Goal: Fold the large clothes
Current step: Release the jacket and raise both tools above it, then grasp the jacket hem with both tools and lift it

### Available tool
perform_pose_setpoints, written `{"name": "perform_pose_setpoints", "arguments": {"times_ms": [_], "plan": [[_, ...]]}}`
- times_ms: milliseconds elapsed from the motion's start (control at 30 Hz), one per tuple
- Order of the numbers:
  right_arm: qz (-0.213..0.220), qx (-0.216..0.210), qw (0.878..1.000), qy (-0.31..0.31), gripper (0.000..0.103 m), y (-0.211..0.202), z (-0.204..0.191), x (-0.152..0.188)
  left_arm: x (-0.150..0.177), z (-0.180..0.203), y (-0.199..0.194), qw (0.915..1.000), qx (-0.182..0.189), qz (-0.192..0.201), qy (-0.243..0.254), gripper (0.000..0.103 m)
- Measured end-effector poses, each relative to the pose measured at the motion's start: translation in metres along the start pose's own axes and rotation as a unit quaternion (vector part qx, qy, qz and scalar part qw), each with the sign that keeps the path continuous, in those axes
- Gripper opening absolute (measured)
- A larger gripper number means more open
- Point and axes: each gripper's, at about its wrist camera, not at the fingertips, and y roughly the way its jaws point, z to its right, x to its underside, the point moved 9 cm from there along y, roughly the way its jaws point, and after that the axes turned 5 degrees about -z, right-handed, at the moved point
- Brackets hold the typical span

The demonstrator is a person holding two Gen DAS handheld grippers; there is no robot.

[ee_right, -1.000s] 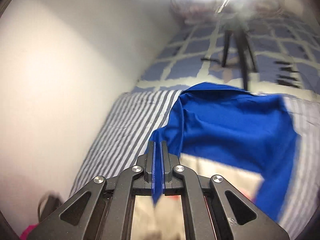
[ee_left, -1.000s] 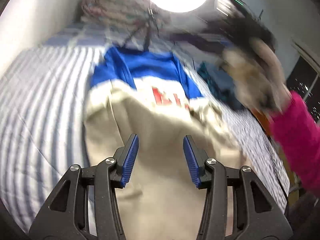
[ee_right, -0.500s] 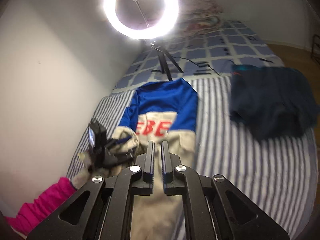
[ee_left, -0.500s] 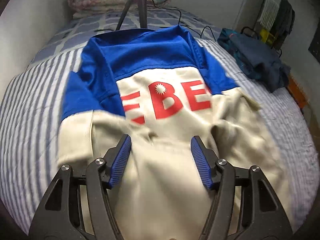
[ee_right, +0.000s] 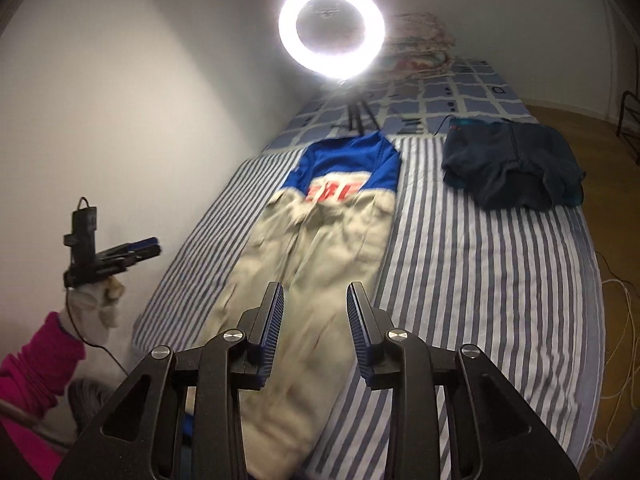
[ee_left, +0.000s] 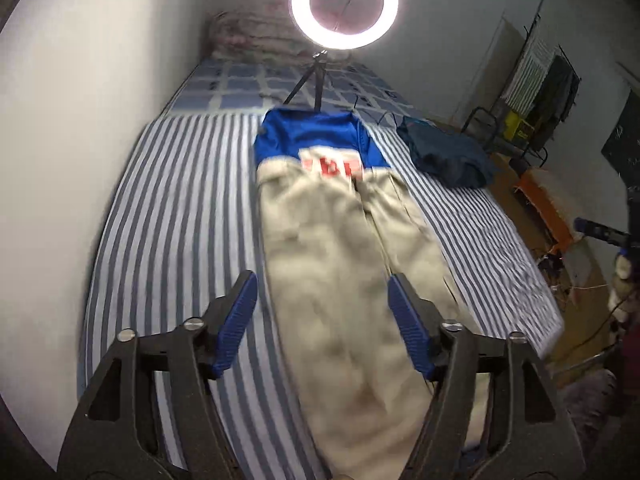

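So the bed (ee_left: 172, 216) with the blue-and-white striped sheet takes up most of both views, its left edge hard against the white wall (ee_left: 88, 100). The big cream-and-blue garment (ee_left: 340, 248) lies lengthwise down the bed: the blue top end with red letters points toward the far checkered end, and the cream part runs all the way back to the near edge. It sits closer to the wall side, so there's a wide strip of bare striped sheet on its right and a narrower one on its left.

A dark blue garment (ee_right: 516, 168) sits bunched near the bed's far right edge, well apart from the big one. The ring light (ee_right: 332, 36) stands on its tripod on the checkered part, just past the blue collar end.

The right wrist view shows the wooden floor (ee_right: 608, 232) off the right edge with thin cables on it, plus the left gripper (ee_right: 136, 254) out by the wall, held in a cream glove with a pink sleeve. The left wrist view instead shows the cluttered corner with a clothes rack (ee_left: 548, 88) and an orange thing by the bed's right edge.

Left gripper (ee_left: 322, 312) jaws are spread wide above the cream fabric, holding nothing. Right gripper (ee_right: 316, 316) jaws are spread too, over the cream end, empty.
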Motion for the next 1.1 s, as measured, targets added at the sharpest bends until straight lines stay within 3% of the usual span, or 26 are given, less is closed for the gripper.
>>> {"name": "perform_pose_setpoints", "arguments": {"times_ms": [133, 267, 367, 600, 733, 900, 1100], "plan": [[-0.008, -0.018, 1.0, -0.014, 0.045, -0.023, -0.014, 0.045, 0.068, -0.004, -0.019, 0.9981, 0.018, -0.032, -0.049, 0.074], [-0.027, -0.022, 0.999, -0.002, 0.051, -0.022, -0.015, 0.085, 0.13, -0.009, 0.007, 0.9904, 0.033, -0.084, -0.105, 0.074], [-0.064, -0.017, 0.997, 0.025, 0.051, 0.008, -0.007, 0.121, 0.158, -0.006, 0.034, 0.9825, 0.052, -0.113, -0.139, 0.074], [-0.14, 0.015, 0.99, 0.029, 0.051, 0.095, -0.004, 0.183, 0.208, 0.01, 0.077, 0.9756, 0.05, -0.165, -0.136, 0.074], [-0.174, 0.022, 0.984, 0.039, 0.051, 0.131, 0.002, 0.21, 0.214, 0.02, 0.079, 0.9802, 0.045, -0.158, -0.11, 0.074], [-0.171, 0.012, 0.984, 0.054, 0.051, 0.14, 0.008, 0.213, 0.216, 0.035, 0.082, 0.9757, 0.082, -0.168, -0.114, 0.069], [-0.179, -0.081, 0.974, 0.114, 0.051, 0.139, 0.007, 0.217, 0.218, 0.035, 0.085, 0.9606, 0.133, -0.175, -0.17, 0.069]]}}
